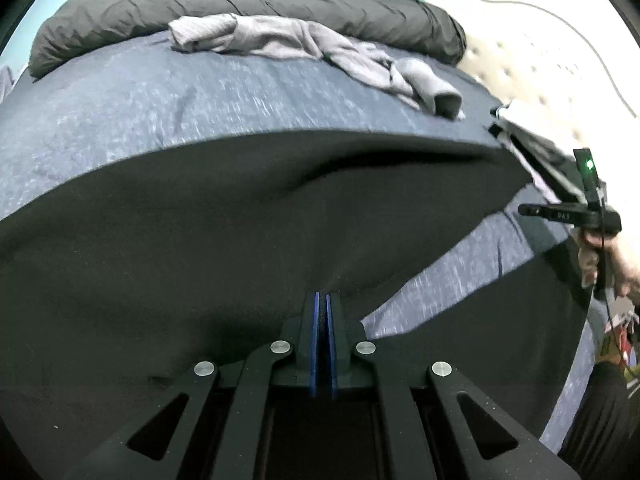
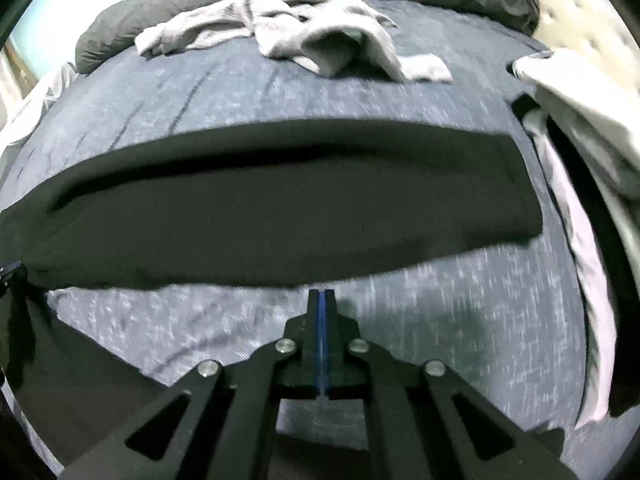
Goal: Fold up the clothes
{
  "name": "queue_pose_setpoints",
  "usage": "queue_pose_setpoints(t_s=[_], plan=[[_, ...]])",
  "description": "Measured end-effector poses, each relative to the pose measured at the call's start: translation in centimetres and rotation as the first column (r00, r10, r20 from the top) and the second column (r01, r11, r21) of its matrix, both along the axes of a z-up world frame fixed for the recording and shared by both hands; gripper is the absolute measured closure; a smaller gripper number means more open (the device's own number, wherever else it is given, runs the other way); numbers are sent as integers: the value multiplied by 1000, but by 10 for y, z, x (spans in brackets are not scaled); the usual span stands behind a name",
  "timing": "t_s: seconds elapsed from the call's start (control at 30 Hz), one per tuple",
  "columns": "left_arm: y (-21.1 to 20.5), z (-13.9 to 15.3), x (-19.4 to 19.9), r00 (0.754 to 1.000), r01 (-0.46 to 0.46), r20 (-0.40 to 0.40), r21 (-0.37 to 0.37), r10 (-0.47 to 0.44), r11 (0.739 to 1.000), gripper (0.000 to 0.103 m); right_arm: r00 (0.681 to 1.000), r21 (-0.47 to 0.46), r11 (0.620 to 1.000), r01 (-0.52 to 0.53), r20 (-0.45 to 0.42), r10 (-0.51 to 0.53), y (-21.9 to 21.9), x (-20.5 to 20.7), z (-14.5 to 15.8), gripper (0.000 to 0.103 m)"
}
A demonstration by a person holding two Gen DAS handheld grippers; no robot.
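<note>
Black cotton-like fabric, a large dark garment [image 1: 248,208], lies spread across a blue-grey heathered bedsheet [image 1: 160,92], with its near edge raised off the bed. The left gripper [image 1: 323,300] has its blue-lined jaws pressed together on a pinch of this black cloth, which tents up into the fingertips. In the right wrist view the right gripper [image 2: 321,296] is also clenched, jaws fully together; whether it pinches a hem of the garment cannot be told, since only bedsheet shows just past its tips. A folded band of the black garment [image 2: 280,200] stretches across the bed ahead of it.

Both grippers point steeply down toward the mattress. In the left view the right tool appears at the far right, held in a person's hand [image 1: 612,256].

To do this fold well, both corners should probably travel together, level with each other, so the edge lands straight and wrinkle-free.

Further back lie a crumpled light grey garment [image 1: 304,48], a rolled dark grey duvet [image 1: 240,0] and a white cloth [image 2: 580,92] at the right.
</note>
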State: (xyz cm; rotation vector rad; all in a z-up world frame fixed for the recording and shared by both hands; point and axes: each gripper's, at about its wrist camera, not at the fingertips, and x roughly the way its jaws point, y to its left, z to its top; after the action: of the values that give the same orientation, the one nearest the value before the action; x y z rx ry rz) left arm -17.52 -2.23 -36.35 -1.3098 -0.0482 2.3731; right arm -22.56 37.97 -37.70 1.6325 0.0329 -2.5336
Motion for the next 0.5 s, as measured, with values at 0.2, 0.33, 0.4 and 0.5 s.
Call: queue_pose_setpoints(t_s=[0.2, 0.33, 0.4, 0.5], plan=[[-4, 0, 5, 1000, 8, 3, 11, -8, 1000, 99, 995, -78, 996, 52, -79, -58, 13, 0, 10, 103], [0, -5, 6, 1000, 9, 12, -2, -9, 1000, 99, 983, -98, 984, 148, -93, -157, 22, -20, 19, 56], [-1, -4, 7, 1000, 11, 10, -1, -11, 1000, 99, 985, -90, 983, 158, -54, -163, 19, -32, 11, 55], [-2, -5, 9, 1000, 16, 14, 6, -16, 1000, 100, 987, -12, 987, 161, 29, -160, 11, -41, -15, 55]])
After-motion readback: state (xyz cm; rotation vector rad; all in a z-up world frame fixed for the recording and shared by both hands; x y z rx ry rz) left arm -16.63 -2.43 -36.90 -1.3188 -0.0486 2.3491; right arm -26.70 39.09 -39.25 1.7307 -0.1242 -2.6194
